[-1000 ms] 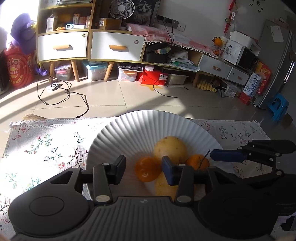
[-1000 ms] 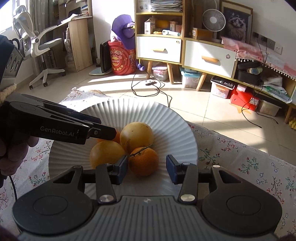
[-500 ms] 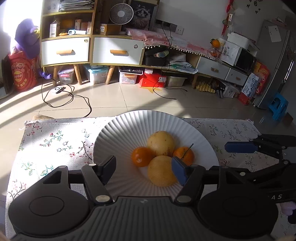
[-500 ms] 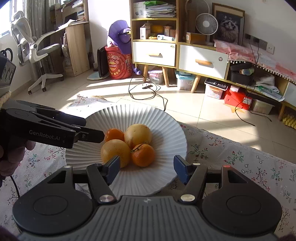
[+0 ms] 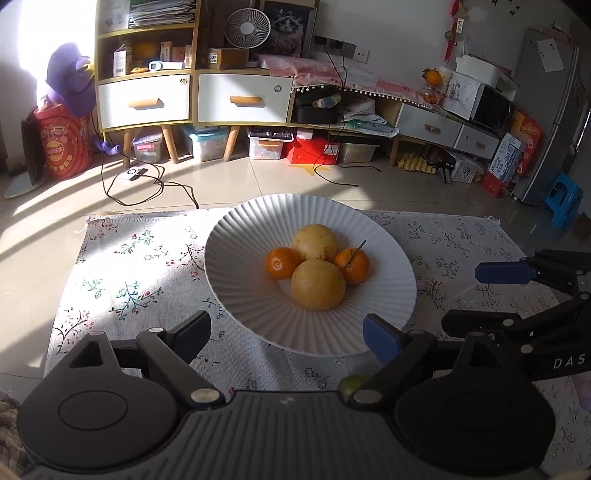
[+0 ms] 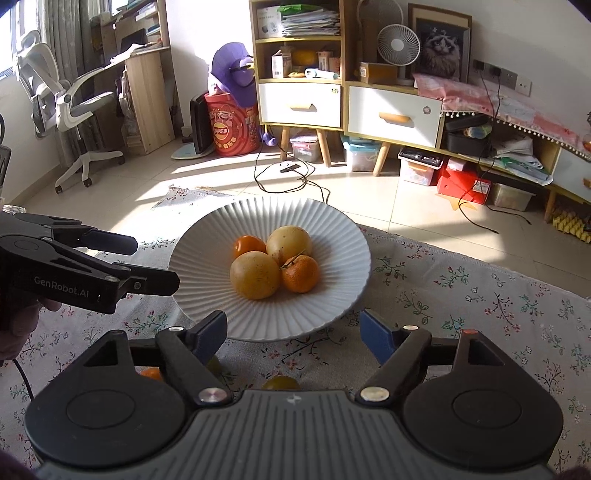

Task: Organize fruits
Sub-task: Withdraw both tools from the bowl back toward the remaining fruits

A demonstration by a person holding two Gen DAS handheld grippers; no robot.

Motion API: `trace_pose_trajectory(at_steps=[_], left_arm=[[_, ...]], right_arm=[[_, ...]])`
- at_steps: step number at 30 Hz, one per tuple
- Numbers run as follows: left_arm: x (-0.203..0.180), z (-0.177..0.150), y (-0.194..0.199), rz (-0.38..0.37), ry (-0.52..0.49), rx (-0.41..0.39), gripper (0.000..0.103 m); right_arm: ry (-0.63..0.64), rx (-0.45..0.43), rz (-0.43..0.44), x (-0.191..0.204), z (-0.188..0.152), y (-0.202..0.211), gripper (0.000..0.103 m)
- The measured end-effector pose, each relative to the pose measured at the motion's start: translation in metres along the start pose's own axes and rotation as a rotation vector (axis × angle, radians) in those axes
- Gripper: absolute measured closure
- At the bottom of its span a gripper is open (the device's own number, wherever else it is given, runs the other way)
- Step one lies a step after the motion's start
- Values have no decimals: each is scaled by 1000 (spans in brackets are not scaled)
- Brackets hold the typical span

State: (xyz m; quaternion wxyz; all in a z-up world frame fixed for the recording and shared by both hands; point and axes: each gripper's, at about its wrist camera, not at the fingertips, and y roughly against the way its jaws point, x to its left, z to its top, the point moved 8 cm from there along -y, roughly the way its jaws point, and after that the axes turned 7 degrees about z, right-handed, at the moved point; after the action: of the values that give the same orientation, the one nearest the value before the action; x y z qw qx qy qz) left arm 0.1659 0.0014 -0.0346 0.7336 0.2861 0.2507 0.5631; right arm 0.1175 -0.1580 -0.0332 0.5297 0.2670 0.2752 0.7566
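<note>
Nearest us, the left gripper (image 5: 286, 334) is spread wide with nothing between its fingers; those jaws have just been opening, and they hang over the near rim of the plate (image 5: 255, 295). Same story on the other side: the right gripper (image 6: 293, 338) has just been widening too, jaws apart and empty, poised above the plate's front edge. A hand (image 6: 16, 325) shows at the left border of the right view, wrapped around the left tool's handle.

Tucked almost under the tools, small fruits peek out on the flowered cloth (image 5: 147, 280): a greenish one (image 5: 352, 384) in the left view, and in the right view an orange bit (image 6: 151, 373) and a yellow-green one (image 6: 280, 383), mostly hidden.

Now the plate itself, white and ribbed, sitting on the cloth. Four fruits huddle touching in its middle: a big yellow one in front (image 5: 317, 284), another yellow one behind it (image 5: 316, 242), a small orange on the left (image 5: 281, 262), and a stemmed orange on the right (image 5: 352, 264).

Farther off, tiled floor (image 5: 258, 184) with cables, then the white-drawered cabinet (image 5: 192, 96) and a small fan (image 5: 242, 27).
</note>
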Motion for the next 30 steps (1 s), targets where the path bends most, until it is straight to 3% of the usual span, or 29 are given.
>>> trace_pose_trajectory(at_steps=[18, 30], left_arm=[[-7, -46, 37, 22, -57, 37, 10], [-21, -80, 55, 10, -142, 92, 10]], right_arm=[[-53, 12, 3, 13, -30, 26, 16], [-49, 62, -34, 15, -61, 35, 14]])
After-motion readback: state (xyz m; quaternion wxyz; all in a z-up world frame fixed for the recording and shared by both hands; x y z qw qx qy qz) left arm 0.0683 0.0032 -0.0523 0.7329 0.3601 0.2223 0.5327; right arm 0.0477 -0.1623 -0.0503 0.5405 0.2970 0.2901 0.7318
